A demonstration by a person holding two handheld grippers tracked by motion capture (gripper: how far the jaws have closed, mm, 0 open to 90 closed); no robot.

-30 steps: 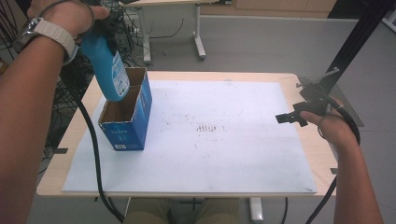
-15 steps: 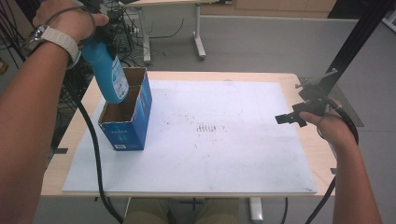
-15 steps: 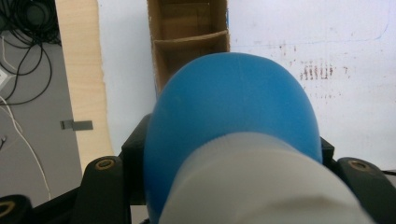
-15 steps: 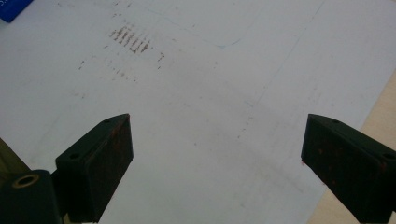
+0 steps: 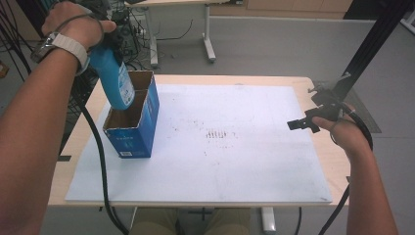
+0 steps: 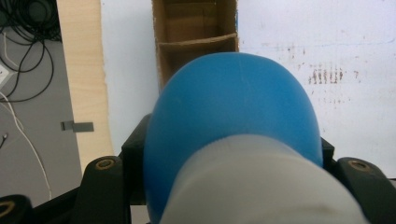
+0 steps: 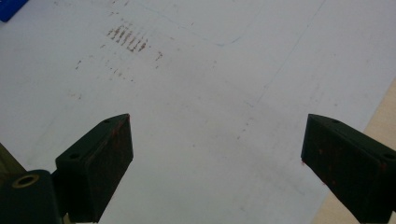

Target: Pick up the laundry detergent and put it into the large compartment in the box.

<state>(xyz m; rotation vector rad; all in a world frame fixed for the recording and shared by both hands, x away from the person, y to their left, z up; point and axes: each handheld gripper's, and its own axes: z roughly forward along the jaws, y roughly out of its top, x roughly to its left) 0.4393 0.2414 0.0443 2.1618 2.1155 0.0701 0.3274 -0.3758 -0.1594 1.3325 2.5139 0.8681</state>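
The left gripper (image 5: 105, 41) clenches a blue bottle (image 5: 115, 83), tilted over the box (image 5: 139, 132) on the desk (image 5: 313, 90); it could snag the divider. Right gripper (image 7: 215, 154) fingers gape, empty.

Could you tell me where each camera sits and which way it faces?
High view: above the table, looking forward and down; both forearms show.
Left gripper view: on the left gripper, looking down past the blue bottle into the box.
Right gripper view: on the right gripper, facing the white mat.
All share the mat.
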